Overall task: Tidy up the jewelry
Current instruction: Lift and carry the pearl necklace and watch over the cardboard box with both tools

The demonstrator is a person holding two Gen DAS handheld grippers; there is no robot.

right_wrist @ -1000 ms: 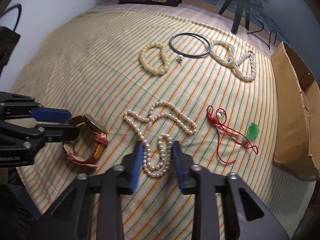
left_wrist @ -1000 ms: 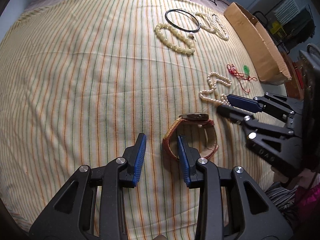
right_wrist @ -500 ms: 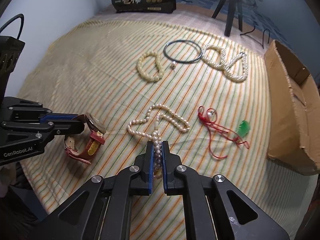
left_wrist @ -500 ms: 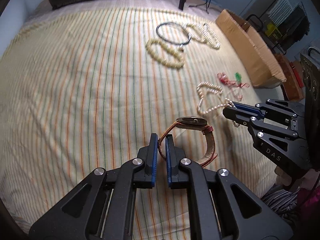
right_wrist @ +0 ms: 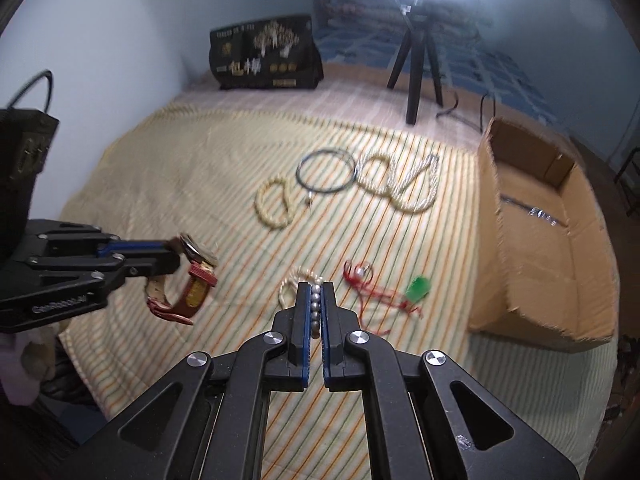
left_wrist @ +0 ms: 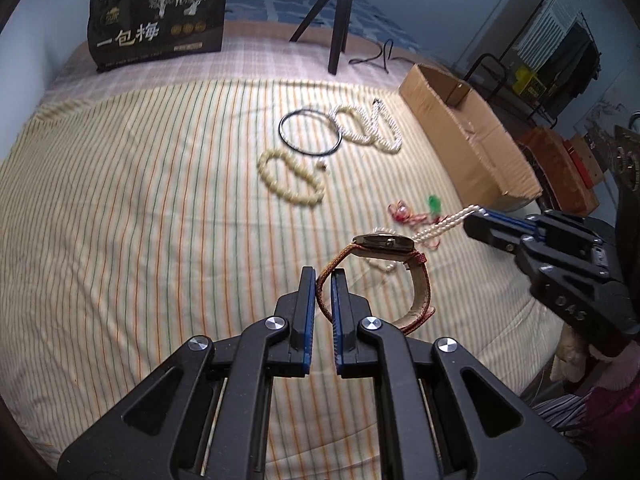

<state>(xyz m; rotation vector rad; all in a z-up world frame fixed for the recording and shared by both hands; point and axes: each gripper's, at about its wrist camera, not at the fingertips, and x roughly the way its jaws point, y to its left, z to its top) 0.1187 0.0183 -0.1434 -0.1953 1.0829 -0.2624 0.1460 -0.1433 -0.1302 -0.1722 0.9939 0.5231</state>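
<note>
— So, where's the watch [left_wrist: 394, 270]?
— Lifted above the bed [left_wrist: 140, 208], left of the cardboard box [left_wrist: 468, 144], strap pinched in the left gripper [left_wrist: 323, 280].
— And the right gripper [right_wrist: 316, 300]?
— Clamped on the pearl necklace [right_wrist: 315, 307].

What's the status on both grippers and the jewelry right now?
Left gripper shut on watch, lifted off bed. Right gripper shut on pearl necklace, partly raised. Cardboard box open to the right, nothing blocking.
</note>
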